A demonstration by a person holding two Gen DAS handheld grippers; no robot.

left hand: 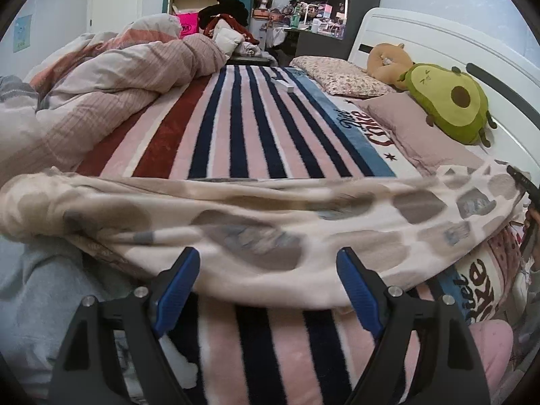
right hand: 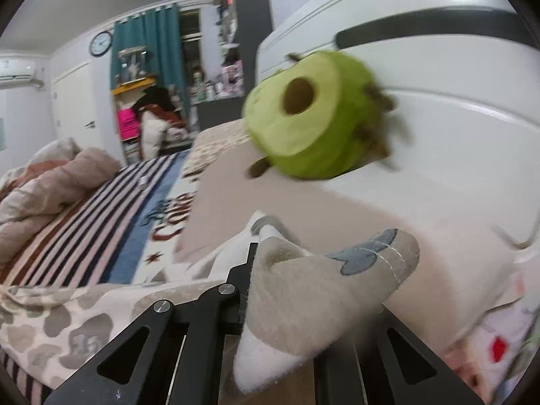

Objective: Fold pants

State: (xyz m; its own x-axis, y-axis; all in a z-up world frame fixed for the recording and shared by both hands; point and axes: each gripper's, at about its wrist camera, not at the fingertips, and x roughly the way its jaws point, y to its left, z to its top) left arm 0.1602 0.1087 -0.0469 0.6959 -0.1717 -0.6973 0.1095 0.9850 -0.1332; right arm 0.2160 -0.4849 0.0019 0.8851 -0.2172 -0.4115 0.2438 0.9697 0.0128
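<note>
The pants (left hand: 236, 222) are cream cloth with grey and taupe blotches, stretched sideways across the striped blanket (left hand: 236, 128) on the bed. My left gripper (left hand: 268, 256) stands open just in front of their near edge, its blue pads (left hand: 175, 290) on either side of the cloth without pressing it. In the right wrist view one end of the pants (right hand: 303, 297) is bunched up and lifted off the bed, with my right gripper (right hand: 266, 266) shut on it. The cloth drapes over that gripper's right finger and hides it.
A green avocado plush (left hand: 452, 104) and a tan plush (left hand: 384, 60) lie on pillows (left hand: 405, 125) against the white headboard (left hand: 422, 37). A rumpled duvet (left hand: 101, 81) fills the bed's left side. A small white box (left hand: 285, 86) sits far up on the blanket.
</note>
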